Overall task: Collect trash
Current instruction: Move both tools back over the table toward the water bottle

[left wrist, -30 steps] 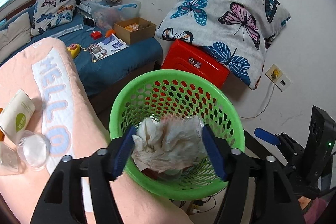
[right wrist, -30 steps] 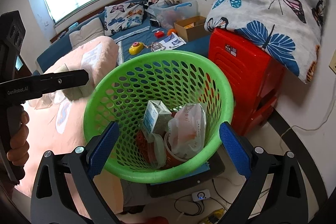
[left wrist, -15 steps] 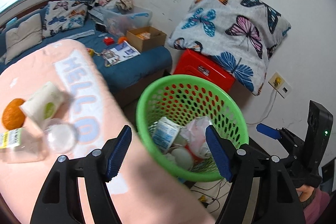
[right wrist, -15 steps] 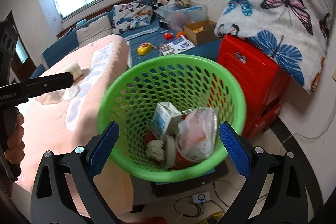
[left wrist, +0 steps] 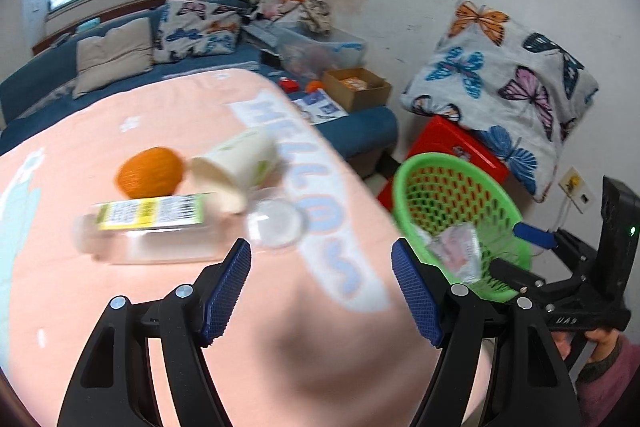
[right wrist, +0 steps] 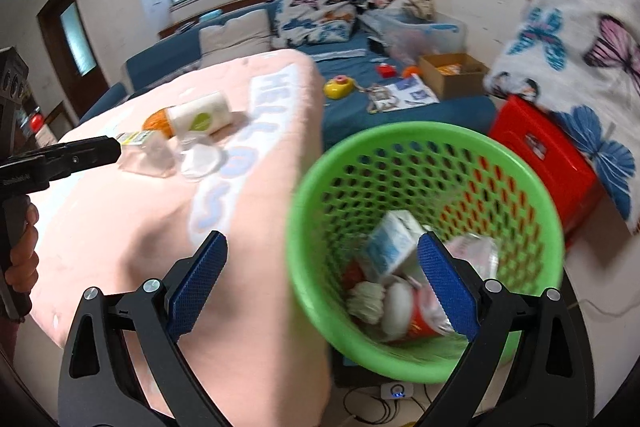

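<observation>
While you hold both tools above the peach-pink blanket with pale blue letters (left wrist: 168,311), neither one grips anything. Your left gripper (left wrist: 321,291) has its blue ribbed pads spread wide, with only bare blanket showing in the gap. Ahead of its left jaw lies a clear plastic bottle with a yellow label (left wrist: 148,231) on its side, near the pad but apart from it. Just past the gap sits a round clear plastic lid (left wrist: 276,223), touching nothing of the tool. Beyond the bottle rest an orange fruit (left wrist: 150,173) and a cream paper cup with a green mark (left wrist: 236,171), tipped over and close together.

Your right gripper (right wrist: 322,287) is also spread wide and empty. Its left jaw hangs over the blanket edge; its right jaw sits in front of the mouth of the green perforated plastic basket (right wrist: 320,203), which stands beside the blanket. Inside the basket, behind the right pad, lie a white and blue carton (right wrist: 390,247), a crumpled clear wrapper (right wrist: 476,255) and some whitish wads; whether the pad touches any of them you cannot tell, since the picture is blurred. Far ahead of the left jaw, the bottle, lid, cup and fruit lie on the blanket, with the other tool's black finger reaching towards them.
</observation>
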### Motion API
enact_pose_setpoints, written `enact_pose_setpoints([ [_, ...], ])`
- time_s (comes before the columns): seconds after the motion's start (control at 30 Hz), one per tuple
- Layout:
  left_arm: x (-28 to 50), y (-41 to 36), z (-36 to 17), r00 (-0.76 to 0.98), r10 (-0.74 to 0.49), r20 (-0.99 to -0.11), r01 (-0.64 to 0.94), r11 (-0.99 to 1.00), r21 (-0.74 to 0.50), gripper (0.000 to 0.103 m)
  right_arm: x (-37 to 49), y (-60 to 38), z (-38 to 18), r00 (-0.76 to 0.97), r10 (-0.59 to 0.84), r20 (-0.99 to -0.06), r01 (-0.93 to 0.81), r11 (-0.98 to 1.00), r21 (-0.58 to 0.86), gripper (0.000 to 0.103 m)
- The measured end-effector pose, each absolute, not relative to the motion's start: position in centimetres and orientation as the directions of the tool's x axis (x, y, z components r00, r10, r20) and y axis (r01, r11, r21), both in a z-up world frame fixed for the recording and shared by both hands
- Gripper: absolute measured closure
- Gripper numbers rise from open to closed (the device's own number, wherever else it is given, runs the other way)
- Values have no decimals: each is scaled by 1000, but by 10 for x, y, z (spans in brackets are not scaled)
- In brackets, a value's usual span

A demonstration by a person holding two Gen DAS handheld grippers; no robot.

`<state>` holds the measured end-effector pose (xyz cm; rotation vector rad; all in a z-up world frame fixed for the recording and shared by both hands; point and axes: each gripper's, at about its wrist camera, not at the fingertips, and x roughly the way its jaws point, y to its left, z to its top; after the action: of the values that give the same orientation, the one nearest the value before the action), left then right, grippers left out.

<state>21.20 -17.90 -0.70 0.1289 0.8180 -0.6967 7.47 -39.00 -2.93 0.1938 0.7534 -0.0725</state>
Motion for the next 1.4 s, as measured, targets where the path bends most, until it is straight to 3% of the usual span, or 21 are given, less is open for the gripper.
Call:
enact_pose_setpoints([
  [0.5, 289, -92, -16, 445, -450, -774, 735, 678, 27, 32, 149, -326, -33, 678, 107, -727, -32, 993, 117, 11],
  [0.77, 330, -85, -21, 335, -480, -811, 876, 475, 81, 21, 193, -306, -42, 642, 146, -752, -68, 989, 134, 12],
  [1.13, 351, -114, -48, 192, -434, -880, 978, 158, 135, 21, 234, -290, -55, 604, 165, -779, -131, 986, 107, 12],
  [1.3, 356, -123, -56, 143, -410, -901, 990, 75, 123, 27, 246, -290, -64, 585, 179, -791, -139, 983, 119, 12],
  [1.4, 357, -126, -63, 124, -396, -910, 992, 57, 111, 37, 250, -288, -68, 577, 177, -797, -147, 983, 112, 12],
])
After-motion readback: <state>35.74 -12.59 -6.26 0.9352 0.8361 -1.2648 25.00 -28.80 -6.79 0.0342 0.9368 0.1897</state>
